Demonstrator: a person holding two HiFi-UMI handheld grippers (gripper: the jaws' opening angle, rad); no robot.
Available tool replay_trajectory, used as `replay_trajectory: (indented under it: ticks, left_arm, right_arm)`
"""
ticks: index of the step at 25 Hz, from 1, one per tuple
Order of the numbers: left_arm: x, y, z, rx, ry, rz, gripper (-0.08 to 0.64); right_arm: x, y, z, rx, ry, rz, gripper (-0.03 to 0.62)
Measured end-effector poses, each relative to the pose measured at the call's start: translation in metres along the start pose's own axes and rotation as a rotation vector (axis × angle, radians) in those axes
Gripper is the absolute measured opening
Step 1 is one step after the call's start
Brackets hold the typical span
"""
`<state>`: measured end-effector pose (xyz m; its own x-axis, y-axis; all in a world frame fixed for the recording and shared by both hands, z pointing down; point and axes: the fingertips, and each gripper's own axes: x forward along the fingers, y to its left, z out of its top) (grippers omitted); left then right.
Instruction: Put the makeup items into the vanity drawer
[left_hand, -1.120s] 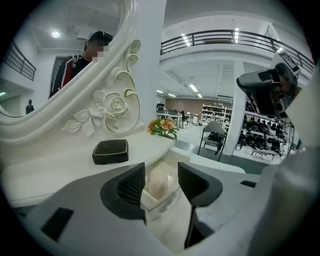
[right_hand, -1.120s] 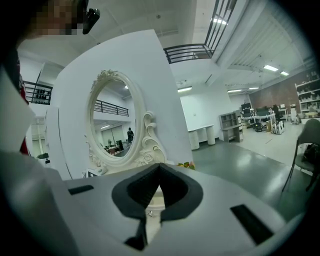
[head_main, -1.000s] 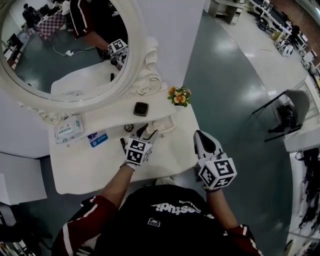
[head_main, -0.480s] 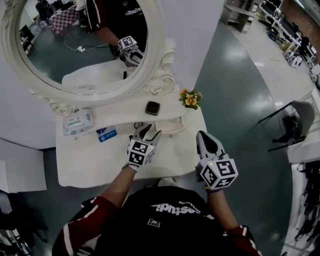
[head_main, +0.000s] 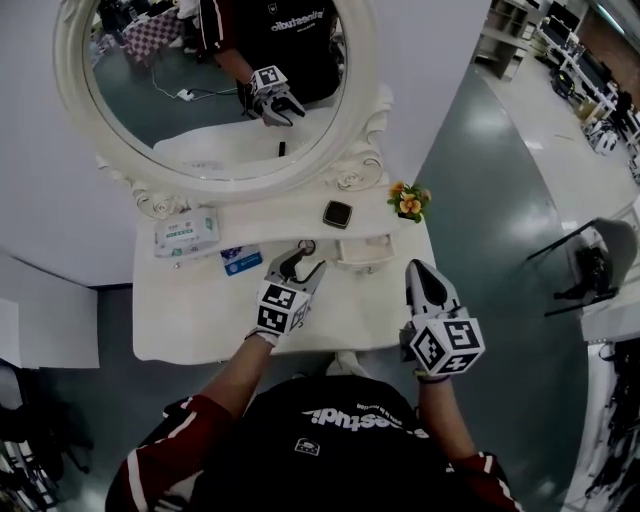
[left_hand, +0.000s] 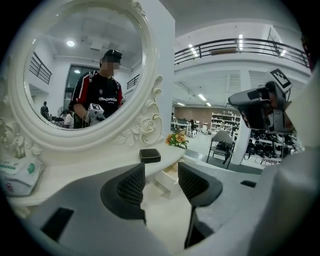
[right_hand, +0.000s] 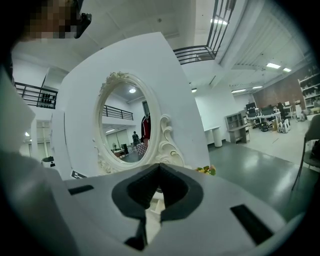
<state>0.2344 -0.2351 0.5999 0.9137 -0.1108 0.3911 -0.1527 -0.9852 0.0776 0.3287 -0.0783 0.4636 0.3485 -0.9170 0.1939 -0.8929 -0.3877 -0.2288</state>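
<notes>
The left gripper's (head_main: 298, 263) ribbed black pads (left_hand: 131, 187) are standing well apart with nothing between them. Past the gap, the left gripper view is showing bare white tabletop and the front of the drawer (head_main: 362, 250). The right gripper's (head_main: 416, 266) jaws are resting closed, tip against tip, and gripping nothing.

The left gripper is hovering over the middle of the table (head_main: 200, 320), just left of the drawer. The right gripper is hanging by the table's right edge, toward the front right corner.

The drawer is sitting pulled open near the back right corner. Its inside is looking pale, and what is in it cannot be made out. A black square compact (head_main: 338, 213) is lying just behind the drawer, close to the back edge. A small pot of orange flowers (head_main: 408, 200) is standing at the back right corner.

A white pack of wipes (head_main: 187, 232) is lying toward the back left, under the oval mirror (head_main: 215, 80). A small blue packet (head_main: 241, 260) is lying just beside the wipes. The print on both is too small to read.
</notes>
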Motion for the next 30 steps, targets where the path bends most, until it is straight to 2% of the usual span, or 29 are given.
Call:
replay_trajectory:
  ticks: [6, 17, 25, 30]
  left_arm:
    - [-0.037, 0.030, 0.006, -0.064, -0.045, 0.043, 0.196]
    - [-0.115, 0.079, 0.020, -0.100, -0.150, 0.174, 0.196]
    - [-0.189, 0.104, 0.032, -0.090, -0.222, 0.272, 0.196]
    - [-0.219, 0.106, 0.042, -0.077, -0.268, 0.289, 0.196]
  right_arm:
    - [0.014, 0.034, 0.006, -0.018, -0.009, 0.033, 0.005]
    - [0.039, 0.091, 0.013, -0.079, 0.000, 0.105, 0.005]
    - [0.043, 0.137, 0.013, -0.109, -0.004, 0.156, 0.005]
    - [0.033, 0.162, 0.011, -0.117, -0.022, 0.170, 0.005]
